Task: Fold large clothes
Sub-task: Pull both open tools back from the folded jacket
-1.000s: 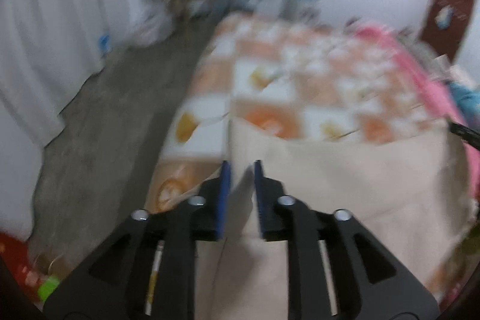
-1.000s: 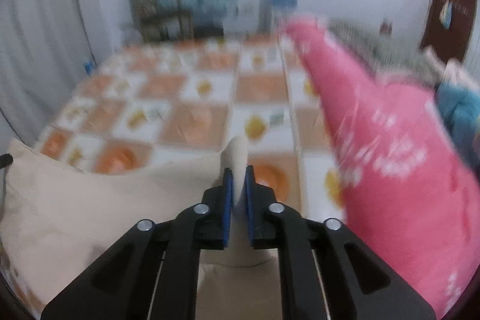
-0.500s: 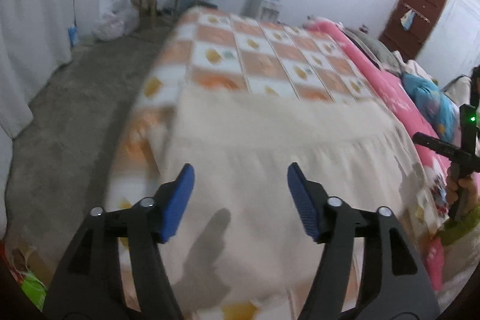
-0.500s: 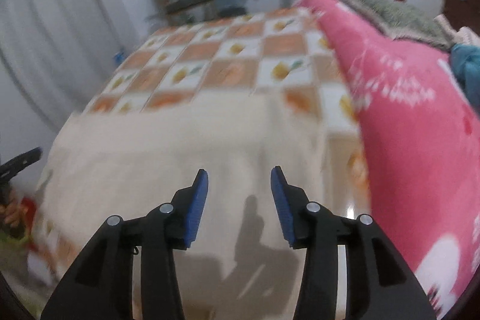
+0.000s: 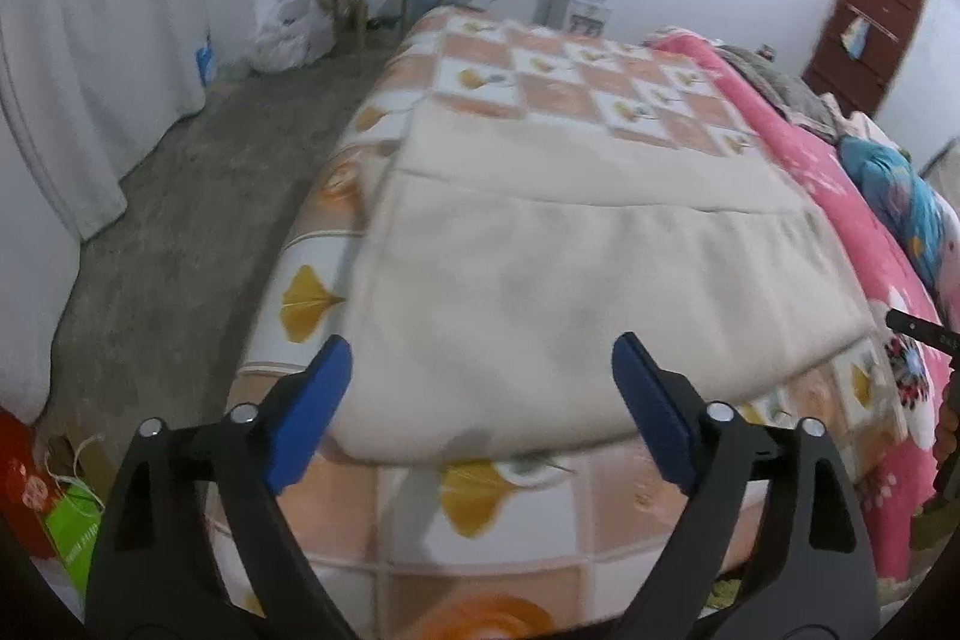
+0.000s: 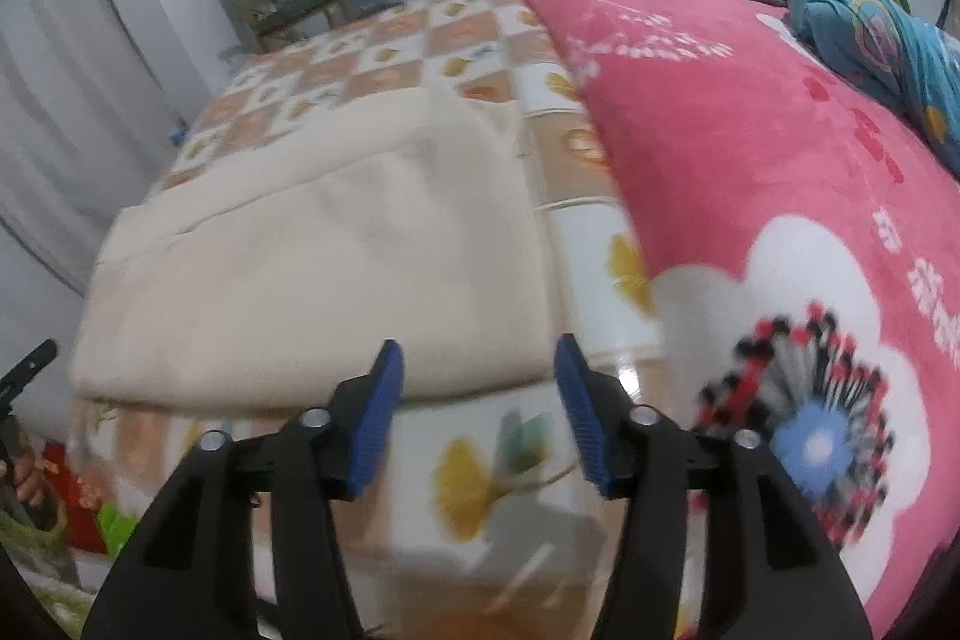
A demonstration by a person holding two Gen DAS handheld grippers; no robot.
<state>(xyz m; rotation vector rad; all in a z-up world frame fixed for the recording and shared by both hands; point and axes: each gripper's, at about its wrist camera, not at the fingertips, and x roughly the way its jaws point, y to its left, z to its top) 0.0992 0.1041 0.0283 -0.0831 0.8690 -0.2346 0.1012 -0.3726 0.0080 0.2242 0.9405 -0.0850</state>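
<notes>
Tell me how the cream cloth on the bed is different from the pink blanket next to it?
The cream cloth is plain; the pink blanket has flowers and white markings. The cream cloth lies flat with one layer folded over another; the pink blanket is heaped higher and bulkier beside it. Both rest on the checkered bedsheet, and neither gripper holds them.

We look down and forward from both wrists, near the bed's foot; both views share the cream cloth (image 5: 576, 268) (image 6: 324, 268) at 12 o'clock.

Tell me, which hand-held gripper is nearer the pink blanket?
The right. The right hand-held gripper hangs beside the pink blanket; the left hand-held gripper hangs at the far side of the cream cloth.
</notes>
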